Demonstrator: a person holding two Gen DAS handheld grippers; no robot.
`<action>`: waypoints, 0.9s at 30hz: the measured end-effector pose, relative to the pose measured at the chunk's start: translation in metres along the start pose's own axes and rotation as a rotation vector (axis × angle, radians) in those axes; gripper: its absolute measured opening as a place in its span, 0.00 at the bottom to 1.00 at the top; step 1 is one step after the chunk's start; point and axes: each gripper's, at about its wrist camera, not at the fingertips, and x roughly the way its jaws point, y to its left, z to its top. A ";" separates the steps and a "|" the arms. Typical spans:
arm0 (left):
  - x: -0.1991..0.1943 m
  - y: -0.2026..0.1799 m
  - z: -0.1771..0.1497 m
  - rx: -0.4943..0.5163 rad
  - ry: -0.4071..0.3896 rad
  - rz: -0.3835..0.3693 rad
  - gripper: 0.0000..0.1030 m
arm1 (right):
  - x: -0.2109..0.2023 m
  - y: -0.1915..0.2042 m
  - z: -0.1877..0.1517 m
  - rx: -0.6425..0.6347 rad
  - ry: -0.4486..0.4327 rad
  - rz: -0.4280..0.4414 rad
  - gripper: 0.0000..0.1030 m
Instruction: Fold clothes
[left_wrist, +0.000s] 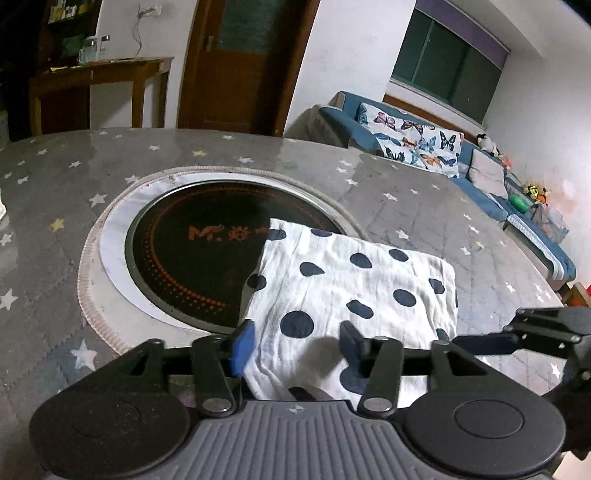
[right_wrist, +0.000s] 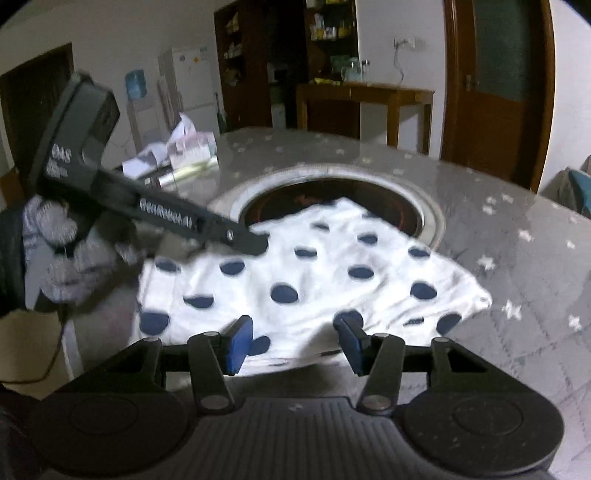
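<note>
Dotted cloth (left_wrist: 351, 291) lies folded on table (left_wrist: 55, 177), partly over round cooktop (left_wrist: 192, 251). Left gripper (left_wrist: 295, 347) and right gripper (right_wrist: 295, 341): both spread wide, holding nothing. Prob 1 fold left; pinch near-edge corners evenly, keep layers aligned.

Both wrist views look low and close across the same table (left_wrist: 55, 177), sharing the polka-dot cloth (left_wrist: 354, 288).

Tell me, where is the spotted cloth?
The polka-dot cloth lies folded on the star-print tablecloth, its far corner overlapping the round black cooktop, just ahead of both wrist cameras.
</note>
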 end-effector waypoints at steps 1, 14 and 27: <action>-0.002 0.000 -0.001 -0.002 -0.002 0.004 0.67 | -0.002 0.003 0.003 -0.002 -0.013 0.002 0.52; -0.018 0.023 -0.022 -0.042 -0.010 0.119 0.91 | 0.020 0.033 -0.003 -0.045 -0.017 0.058 0.61; -0.024 0.022 -0.029 -0.026 -0.022 0.145 0.95 | 0.021 0.034 0.000 -0.042 -0.023 0.070 0.69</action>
